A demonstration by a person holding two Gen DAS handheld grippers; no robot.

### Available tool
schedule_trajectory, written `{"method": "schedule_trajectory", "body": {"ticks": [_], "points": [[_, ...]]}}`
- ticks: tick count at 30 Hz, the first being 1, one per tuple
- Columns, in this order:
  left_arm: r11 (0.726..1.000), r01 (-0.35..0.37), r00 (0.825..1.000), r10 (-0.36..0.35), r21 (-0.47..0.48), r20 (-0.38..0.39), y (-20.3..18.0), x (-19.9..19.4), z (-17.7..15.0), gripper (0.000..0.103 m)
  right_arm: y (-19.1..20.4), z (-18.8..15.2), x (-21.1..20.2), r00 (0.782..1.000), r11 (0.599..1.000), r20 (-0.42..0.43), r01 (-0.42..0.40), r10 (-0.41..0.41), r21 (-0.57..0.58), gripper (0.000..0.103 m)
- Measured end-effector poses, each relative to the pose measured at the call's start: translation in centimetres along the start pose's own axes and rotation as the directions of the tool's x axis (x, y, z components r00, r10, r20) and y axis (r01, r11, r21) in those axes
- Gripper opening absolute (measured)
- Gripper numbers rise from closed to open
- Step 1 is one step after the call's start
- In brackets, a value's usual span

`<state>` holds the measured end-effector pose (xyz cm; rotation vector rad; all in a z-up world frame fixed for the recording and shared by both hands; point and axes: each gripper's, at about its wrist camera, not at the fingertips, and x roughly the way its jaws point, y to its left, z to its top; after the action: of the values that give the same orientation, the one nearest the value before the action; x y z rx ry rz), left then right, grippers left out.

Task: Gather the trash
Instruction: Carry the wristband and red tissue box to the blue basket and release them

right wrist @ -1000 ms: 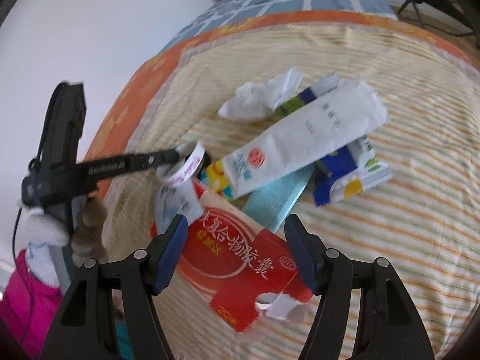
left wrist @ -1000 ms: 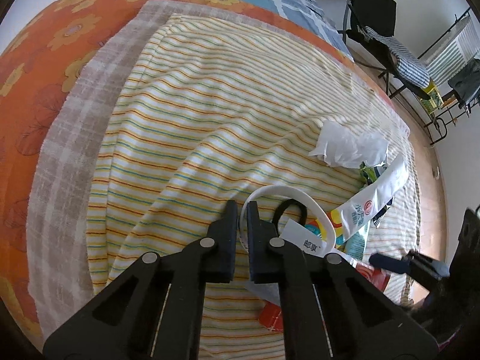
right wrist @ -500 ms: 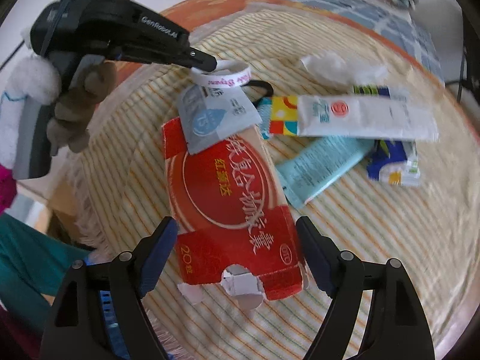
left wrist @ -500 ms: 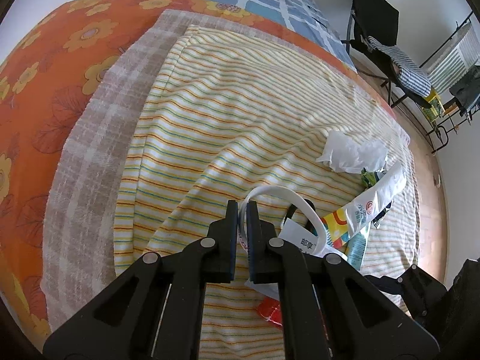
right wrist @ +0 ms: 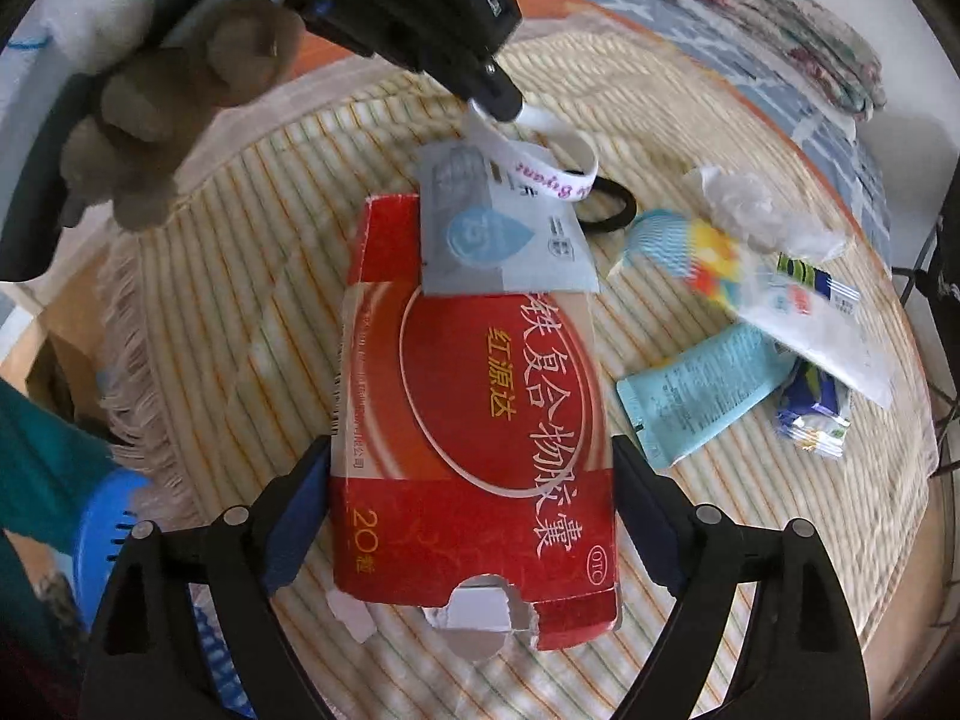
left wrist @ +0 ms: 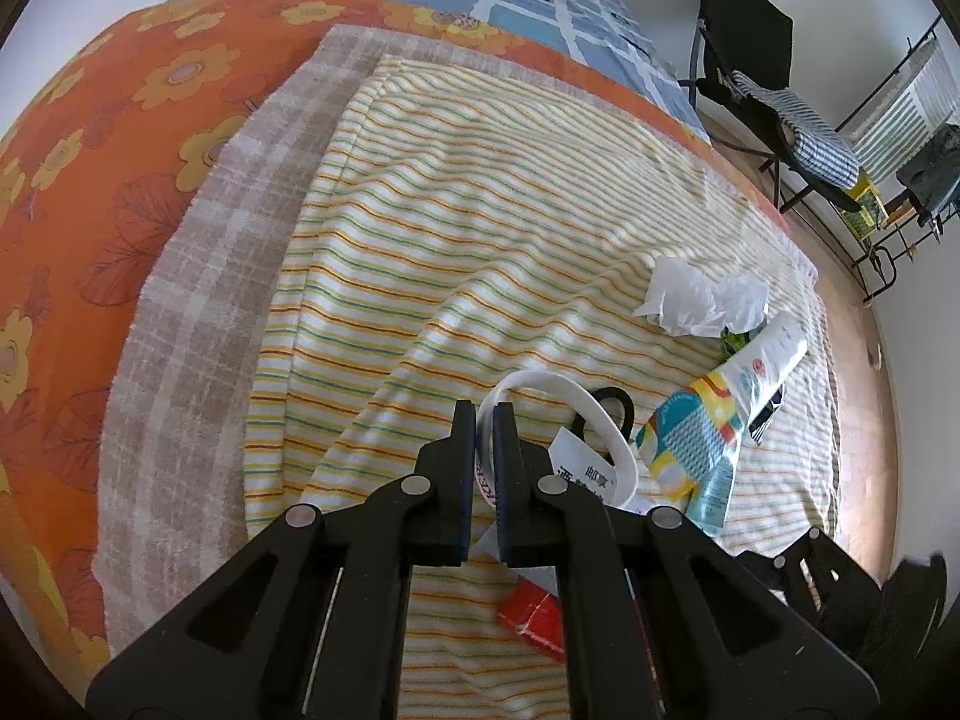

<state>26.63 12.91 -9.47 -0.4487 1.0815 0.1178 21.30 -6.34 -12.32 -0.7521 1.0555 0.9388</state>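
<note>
My left gripper (left wrist: pixel 485 414) is shut on a white paper band (left wrist: pixel 576 402) with printed letters, held just above the striped cloth; it also shows in the right wrist view (right wrist: pixel 540 165). My right gripper (right wrist: pixel 471 480) is open, its fingers on either side of a flattened red medicine box (right wrist: pixel 474 420) lying on the cloth. A grey-white sachet (right wrist: pixel 498 234) lies on the box's far end, under the band. Further right lie a crumpled tissue (left wrist: pixel 702 297), a colourful white pouch (left wrist: pixel 720 402), a light blue packet (right wrist: pixel 702 390) and a small blue wrapper (right wrist: pixel 810 414).
A black hair tie (right wrist: pixel 612 207) lies beyond the sachet. The striped cloth (left wrist: pixel 480 240) covers a bed with an orange flowered sheet (left wrist: pixel 90 150). A blue basket (right wrist: pixel 108 534) sits low at the left. A black chair (left wrist: pixel 756 66) and a rack (left wrist: pixel 900 120) stand on the floor to the right.
My right gripper has swung round and closed in, so the red box now lies between its open fingers. My left gripper keeps hold of the white band and has lifted slightly.
</note>
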Motion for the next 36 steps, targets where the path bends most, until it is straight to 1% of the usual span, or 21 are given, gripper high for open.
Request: {"method": "schedule_trajectory", "body": {"ticks": [4, 7, 8, 9, 10, 12, 13, 18, 20, 25, 30, 36], "points": [[1.0, -0.005, 1.0, 0.005, -0.002, 0.018, 0.5, -1.0, -0.2, 0.003, -0.9, -0.3, -0.7, 0.999, 0.998, 0.001, -0.035, 0.035, 0.053, 0.087], [1.0, -0.003, 1.0, 0.003, -0.011, 0.029, 1.0, -1.8, -0.2, 0.003, -0.7, -0.7, -1.9, 1.0, 0.998, 0.004, -0.024, 0.023, 0.061, 0.087], [1.0, 0.001, 0.999, 0.0, -0.017, 0.034, 1.2, -2.1, -0.2, 0.003, -0.8, -0.8, -2.3, 0.999, 0.997, 0.009, -0.031, 0.03, 0.068, 0.087], [1.0, 0.004, 0.999, -0.003, -0.02, 0.038, 1.3, -2.4, -0.2, 0.003, -1.1, -0.7, -2.7, 0.999, 0.995, 0.015, -0.048, 0.047, 0.084, 0.087], [1.0, 0.006, 0.999, -0.005, -0.021, 0.042, 1.3, -2.7, -0.3, 0.003, -1.5, -0.8, -3.4, 0.996, 0.99, 0.03, -0.083, 0.08, 0.11, 0.087], [1.0, 0.008, 0.999, -0.007, -0.016, 0.054, 1.2, -3.4, -0.4, 0.003, -2.3, -1.0, -4.8, 0.99, 0.977, 0.07, -0.134, 0.123, 0.166, 0.087], [1.0, 0.007, 0.998, -0.006, -0.012, 0.06, 1.1, -3.7, -0.5, 0.003, -2.3, -1.0, -5.2, 0.989, 0.974, 0.077, -0.136, 0.124, 0.181, 0.086], [1.0, 0.01, 0.996, -0.01, 0.003, 0.09, 0.7, -5.7, -1.1, 0.003, -2.6, -1.9, -6.9, 0.993, 0.976, 0.089, -0.089, 0.072, 0.201, 0.085], [1.0, 0.009, 0.995, -0.01, 0.012, 0.1, 0.5, -6.4, -1.5, 0.003, -2.9, -2.1, -6.9, 0.995, 0.976, 0.086, -0.075, 0.058, 0.206, 0.085], [0.999, 0.015, 0.993, -0.019, 0.034, 0.119, 0.2, -8.2, -2.7, 0.003, -2.2, -3.6, -7.5, 0.996, 0.977, 0.081, -0.047, 0.03, 0.206, 0.085], [0.998, 0.024, 0.992, -0.032, 0.063, 0.122, -0.1, -9.9, -4.8, 0.003, -2.0, -5.1, -9.7, 0.992, 0.972, 0.125, -0.041, 0.012, 0.229, 0.085], [0.992, 0.021, 0.99, -0.039, 0.125, 0.137, -1.1, -12.0, -7.7, 0.003, -1.1, -6.6, -12.0, 0.984, 0.966, 0.176, -0.046, 0.001, 0.255, 0.085]]}}
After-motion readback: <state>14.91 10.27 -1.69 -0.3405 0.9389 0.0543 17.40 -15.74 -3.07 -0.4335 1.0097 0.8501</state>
